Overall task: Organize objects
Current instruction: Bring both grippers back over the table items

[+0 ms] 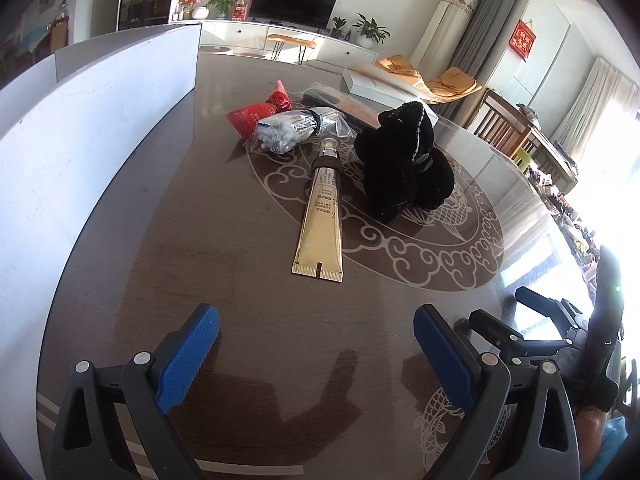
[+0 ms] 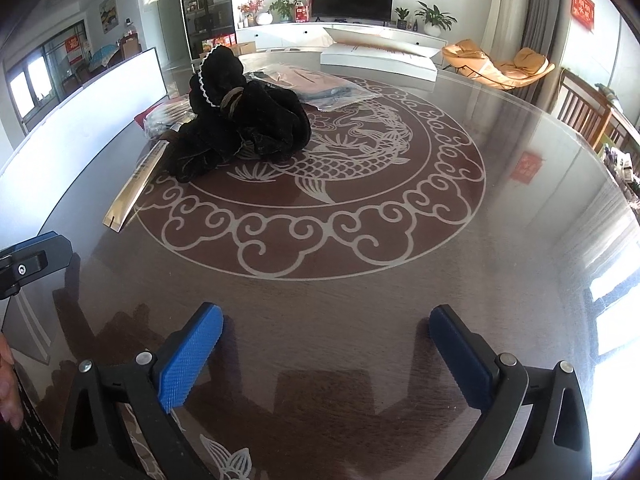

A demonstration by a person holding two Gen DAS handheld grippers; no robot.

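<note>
Both the left gripper (image 1: 316, 330) and right gripper (image 2: 326, 332) are held spread and empty. The gold tube (image 1: 320, 216) lies at frame centre, touching the black plush toy (image 1: 404, 164). If approached off-axis, the neighbouring toy could be snagged or the tube pushed away.
</note>
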